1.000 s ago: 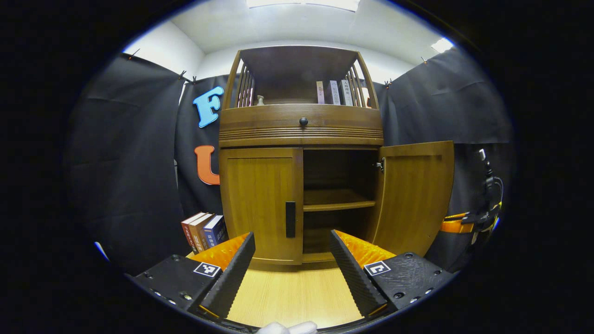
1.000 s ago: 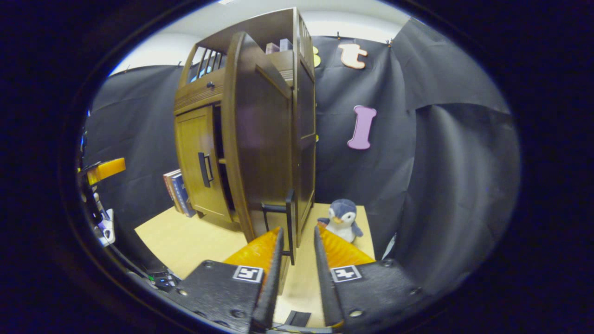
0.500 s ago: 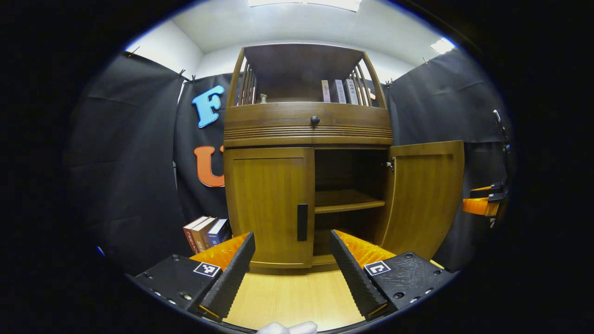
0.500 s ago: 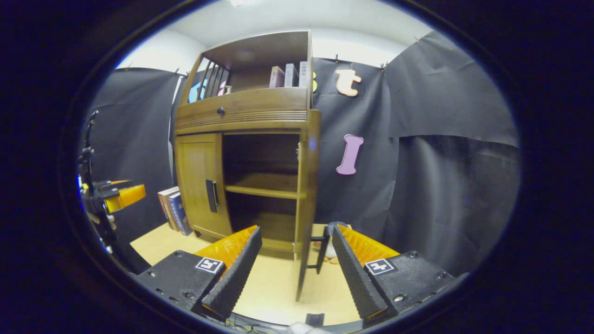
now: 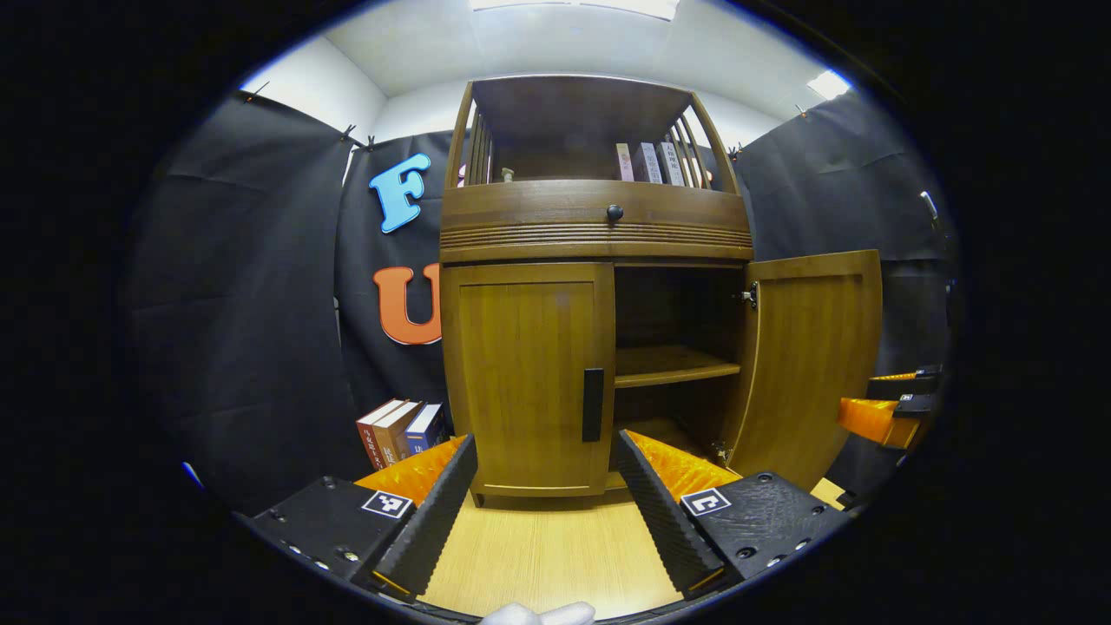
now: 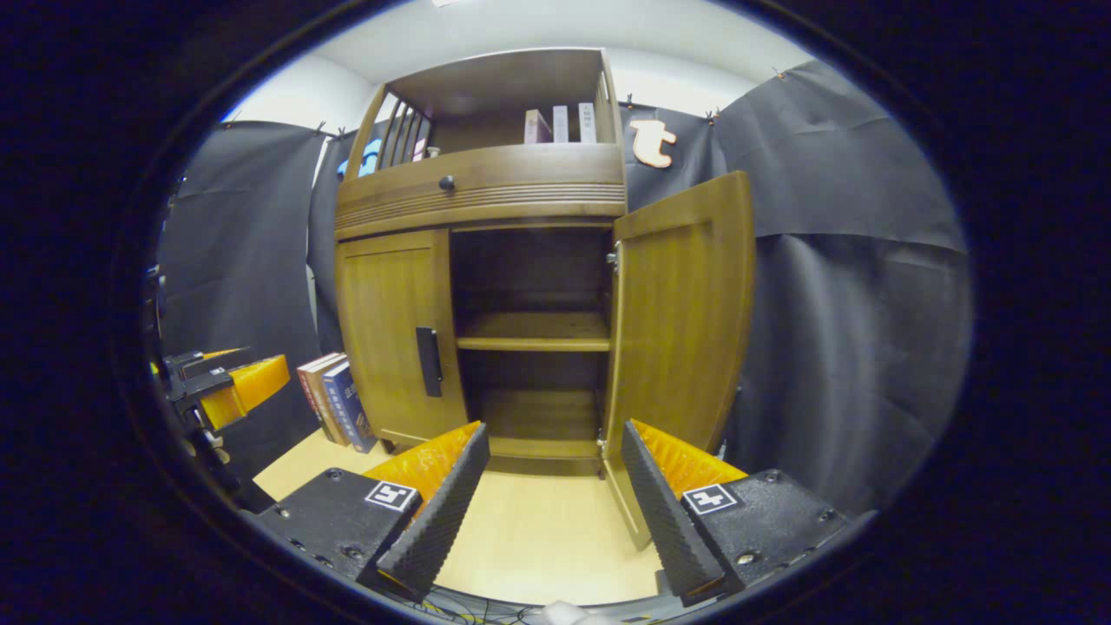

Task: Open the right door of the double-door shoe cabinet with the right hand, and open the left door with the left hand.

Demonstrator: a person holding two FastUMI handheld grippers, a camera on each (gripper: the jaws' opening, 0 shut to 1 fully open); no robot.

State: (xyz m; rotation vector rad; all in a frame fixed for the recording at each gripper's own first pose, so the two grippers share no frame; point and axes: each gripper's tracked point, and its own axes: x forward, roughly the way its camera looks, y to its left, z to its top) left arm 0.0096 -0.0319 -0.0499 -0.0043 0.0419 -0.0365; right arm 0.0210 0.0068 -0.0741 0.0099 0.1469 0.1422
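Note:
The brown wooden shoe cabinet (image 5: 599, 234) stands in front of me on a light table. Its left door (image 5: 525, 373) is shut, with a black handle (image 5: 593, 404) at its inner edge. The right door (image 5: 816, 365) stands swung wide open, showing an inner shelf (image 5: 673, 365). My left gripper (image 5: 547, 451) is open, a short way in front of the left door and its handle. In the right gripper view the right gripper (image 6: 555, 434) is open and holds nothing, facing the open compartment beside the right door (image 6: 681, 312). The left door's handle (image 6: 427, 362) shows there too.
Several books (image 5: 399, 430) lean beside the cabinet's left side, and more stand on its top shelf (image 5: 647, 162). A drawer knob (image 5: 614, 212) sits above the doors. The right gripper (image 5: 877, 417) shows at the far right; the left gripper (image 6: 234, 391) at the far left. Black cloth surrounds the table (image 5: 547, 555).
The right gripper has let go of the right door's handle, opened and drawn back to face the cabinet; the door has swung wider. The left gripper has shifted slightly left.

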